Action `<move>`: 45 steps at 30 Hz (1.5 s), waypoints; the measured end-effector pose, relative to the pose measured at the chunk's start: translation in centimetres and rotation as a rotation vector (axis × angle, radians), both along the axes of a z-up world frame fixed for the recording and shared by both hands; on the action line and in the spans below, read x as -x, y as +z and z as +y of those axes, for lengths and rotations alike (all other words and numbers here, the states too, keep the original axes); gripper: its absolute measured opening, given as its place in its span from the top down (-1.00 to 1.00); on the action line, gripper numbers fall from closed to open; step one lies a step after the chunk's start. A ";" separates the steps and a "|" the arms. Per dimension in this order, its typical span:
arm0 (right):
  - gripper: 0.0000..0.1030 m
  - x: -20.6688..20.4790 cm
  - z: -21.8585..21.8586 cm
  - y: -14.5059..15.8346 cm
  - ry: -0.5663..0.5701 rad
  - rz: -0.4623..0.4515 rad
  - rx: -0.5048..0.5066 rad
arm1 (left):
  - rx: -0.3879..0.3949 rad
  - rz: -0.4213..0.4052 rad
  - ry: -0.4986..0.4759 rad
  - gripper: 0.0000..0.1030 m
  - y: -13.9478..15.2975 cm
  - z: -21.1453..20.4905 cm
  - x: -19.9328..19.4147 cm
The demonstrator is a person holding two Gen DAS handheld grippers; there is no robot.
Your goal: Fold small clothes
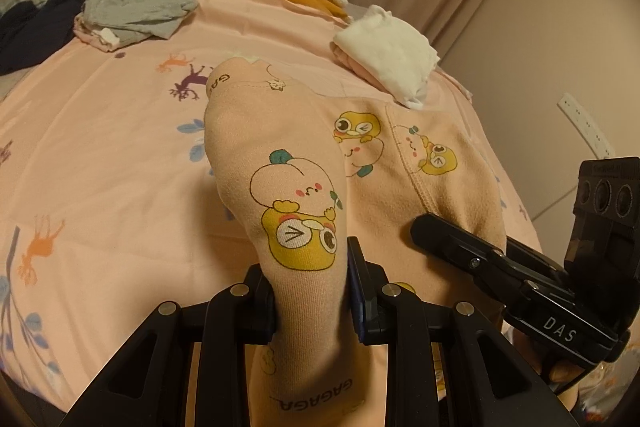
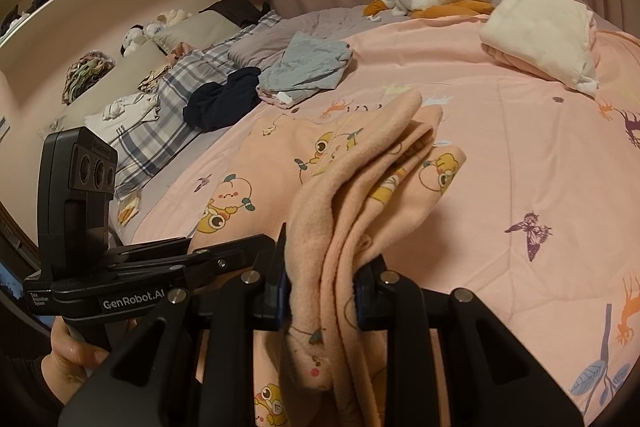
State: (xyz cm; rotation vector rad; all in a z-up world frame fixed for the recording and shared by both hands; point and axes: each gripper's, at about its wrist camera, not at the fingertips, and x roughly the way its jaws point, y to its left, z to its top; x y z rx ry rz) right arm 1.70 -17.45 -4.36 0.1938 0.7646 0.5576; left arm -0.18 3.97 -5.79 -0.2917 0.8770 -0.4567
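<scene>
Pink garment (image 1: 304,195): centre frame, lifted over bed (image 1: 100,167). Left gripper (image 1: 312,291) jaws clamp one bunched edge; right gripper (image 2: 322,287) jaws clamp another. Folded pile (image 1: 136,11): upper left.

Soft matt cloth garment (image 1: 280,155); fleecy inside (image 2: 320,227).

The left hand-held gripper (image 1: 310,291) is pointing downward at a slant, its jaws pinching a band of fabric. The right hand-held gripper (image 2: 320,291) is tilting down likewise, jaws clamping bunched cloth. A bare hand (image 2: 72,359) is gripping the left tool's handle.
</scene>
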 end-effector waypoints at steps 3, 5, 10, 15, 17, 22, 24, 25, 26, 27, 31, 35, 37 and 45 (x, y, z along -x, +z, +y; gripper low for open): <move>0.53 -0.1 0.7 0.3 0.011 -0.003 0.011 | 0.010 -0.001 0.009 0.49 0.0 0.6 0.0; 0.53 -0.3 0.9 0.3 0.017 -0.005 0.016 | 0.016 -0.003 0.015 0.49 0.0 0.9 0.1; 0.53 -0.8 1.6 0.4 0.035 -0.005 0.028 | 0.021 -0.008 0.029 0.49 0.0 1.7 0.0; 0.53 -1.3 2.7 0.2 0.052 -0.001 0.044 | 0.028 -0.002 0.049 0.49 -0.4 2.7 -0.2; 0.53 -1.4 3.2 0.2 0.060 -0.002 0.052 | 0.028 0.001 0.056 0.49 -0.5 3.2 -0.4; 0.52 -2.0 4.2 0.1 0.073 0.002 0.054 | 0.028 0.000 0.069 0.49 -0.5 3.9 -0.7; 0.52 -2.3 4.4 0.1 0.077 0.002 0.056 | 0.029 0.001 0.073 0.49 -0.6 4.0 -0.8; 0.52 -2.4 4.5 0.1 0.079 0.002 0.057 | 0.029 0.001 0.074 0.49 -0.6 4.1 -0.9; 0.52 -2.5 4.6 0.0 0.081 0.003 0.058 | 0.029 0.002 0.075 0.49 -0.6 4.1 -1.0; 0.52 -2.6 4.7 0.0 0.082 0.004 0.058 | 0.028 0.002 0.074 0.49 -0.7 4.2 -1.1; 0.52 -3.0 4.8 -0.2 0.083 0.009 0.055 | 0.028 0.007 0.076 0.49 -0.8 4.3 -1.6; 0.52 -3.7 5.0 -0.6 0.083 0.018 0.053 | 0.024 0.014 0.077 0.49 -1.0 4.3 -2.1; 0.52 -4.0 4.9 -0.8 0.083 0.025 0.050 | 0.023 0.020 0.077 0.49 -1.2 4.4 -2.5; 0.52 -5.6 5.0 -1.4 0.080 0.041 0.041 | 0.012 0.035 0.075 0.49 -1.7 4.1 -4.3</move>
